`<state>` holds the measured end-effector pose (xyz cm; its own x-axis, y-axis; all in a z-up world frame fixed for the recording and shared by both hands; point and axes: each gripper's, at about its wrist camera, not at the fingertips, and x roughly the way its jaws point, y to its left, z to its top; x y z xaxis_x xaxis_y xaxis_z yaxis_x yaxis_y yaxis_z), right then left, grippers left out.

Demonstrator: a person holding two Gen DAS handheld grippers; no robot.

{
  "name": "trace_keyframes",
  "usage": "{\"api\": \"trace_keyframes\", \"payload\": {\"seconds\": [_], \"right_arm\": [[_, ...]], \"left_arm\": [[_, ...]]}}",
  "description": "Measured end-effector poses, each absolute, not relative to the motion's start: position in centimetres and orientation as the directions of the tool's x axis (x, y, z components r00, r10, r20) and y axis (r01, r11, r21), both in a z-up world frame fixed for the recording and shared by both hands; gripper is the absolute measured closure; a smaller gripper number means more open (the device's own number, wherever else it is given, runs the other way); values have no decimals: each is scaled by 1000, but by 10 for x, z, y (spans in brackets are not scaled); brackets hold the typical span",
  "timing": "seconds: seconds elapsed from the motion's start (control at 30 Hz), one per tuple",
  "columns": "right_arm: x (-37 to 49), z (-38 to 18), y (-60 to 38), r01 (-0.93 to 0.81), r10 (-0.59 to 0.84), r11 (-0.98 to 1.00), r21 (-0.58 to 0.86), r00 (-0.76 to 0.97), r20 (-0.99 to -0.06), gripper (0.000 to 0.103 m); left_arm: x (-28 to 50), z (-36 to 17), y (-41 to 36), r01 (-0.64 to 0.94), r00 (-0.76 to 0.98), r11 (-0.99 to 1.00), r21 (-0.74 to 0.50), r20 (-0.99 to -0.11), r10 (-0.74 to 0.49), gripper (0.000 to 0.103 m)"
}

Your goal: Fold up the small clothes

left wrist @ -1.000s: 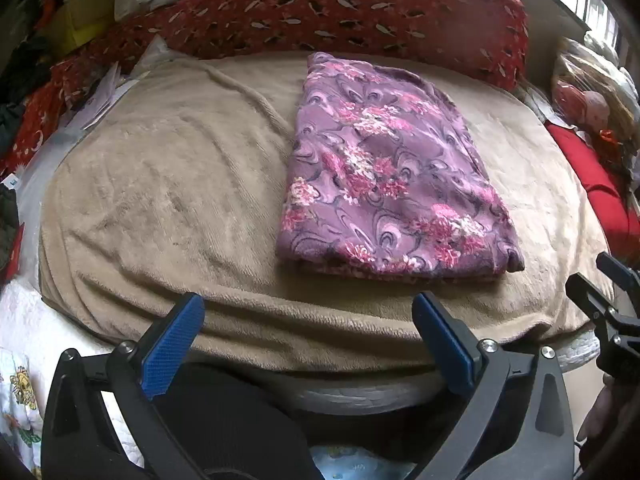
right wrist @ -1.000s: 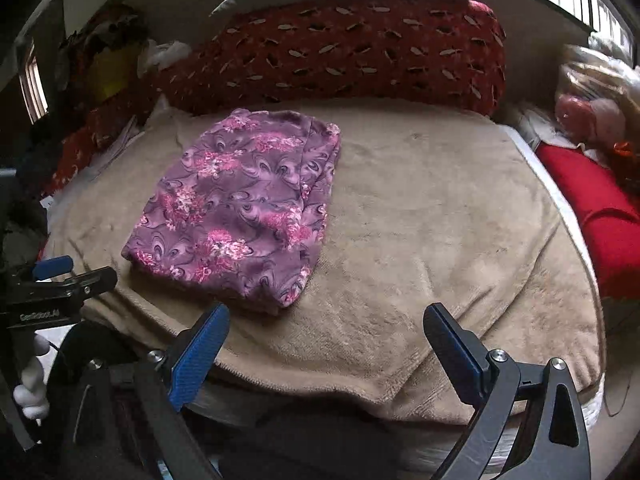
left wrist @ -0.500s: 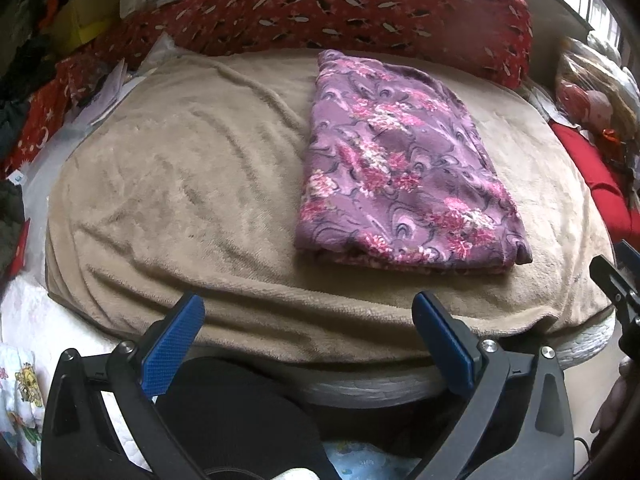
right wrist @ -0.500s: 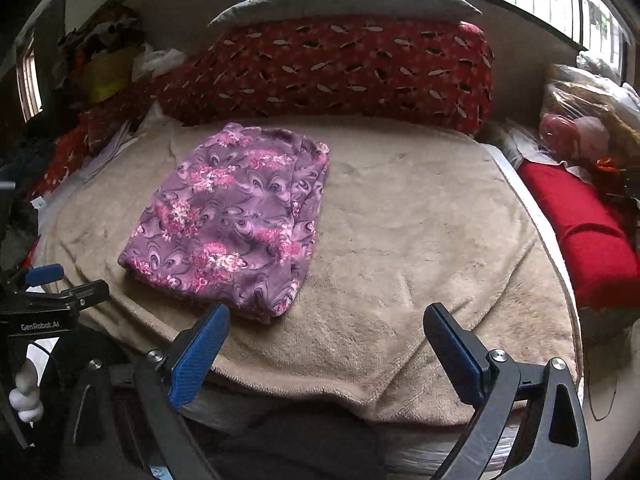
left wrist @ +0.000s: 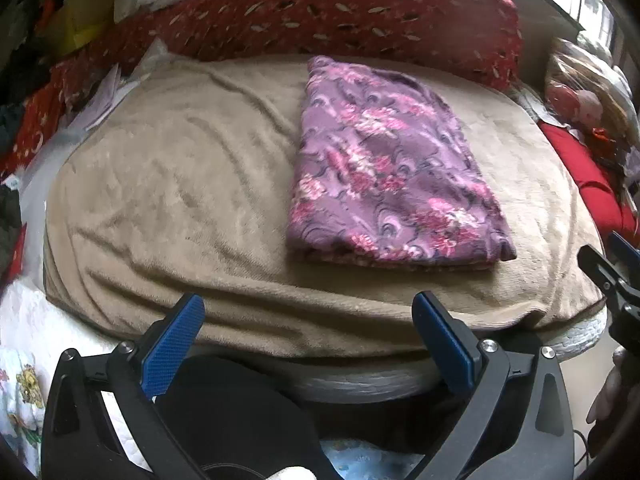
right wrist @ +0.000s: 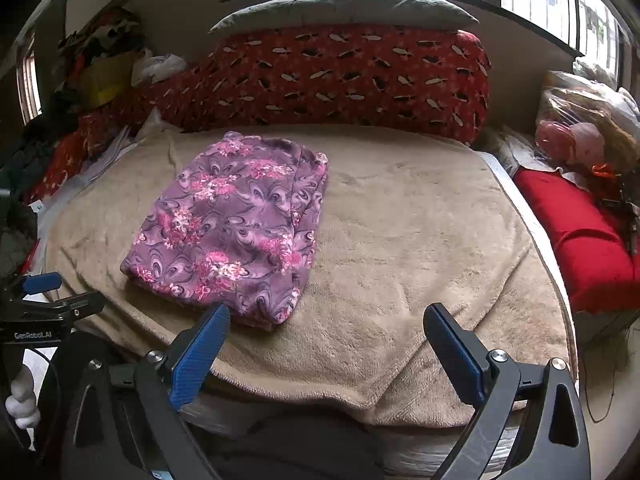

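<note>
A purple floral garment (left wrist: 384,172) lies folded into a rectangle on the tan blanket (left wrist: 168,184); it also shows in the right wrist view (right wrist: 236,224). My left gripper (left wrist: 308,332) is open and empty, held back off the bed's near edge, below the garment. My right gripper (right wrist: 326,340) is open and empty, near the bed's front edge, just right of the garment's near corner. Each gripper shows at the edge of the other's view: the right one (left wrist: 612,268), the left one (right wrist: 44,300).
A long red patterned bolster (right wrist: 344,76) lies along the back of the bed with a grey pillow (right wrist: 344,8) above it. A red cushion (right wrist: 580,236) and plastic bags (right wrist: 584,128) sit at the right. Clutter and papers (left wrist: 96,96) lie at the left.
Both grippers have drawn back a little from the bed and the views have tilted up. The garment has not moved. Both grippers stay open.
</note>
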<state>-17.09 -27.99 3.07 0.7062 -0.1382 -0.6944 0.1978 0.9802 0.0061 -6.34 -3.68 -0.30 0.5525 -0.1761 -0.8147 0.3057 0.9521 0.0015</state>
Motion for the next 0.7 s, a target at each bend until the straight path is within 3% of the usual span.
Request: {"api": "trace_keyframes", "payload": {"seconds": [0.7], "right_arm": [[-187,36,-286,252,-168,967,24,711,-683,4]], "left_arm": [[-84,8,-47,348,572,937,24,-797,-192,0]]}}
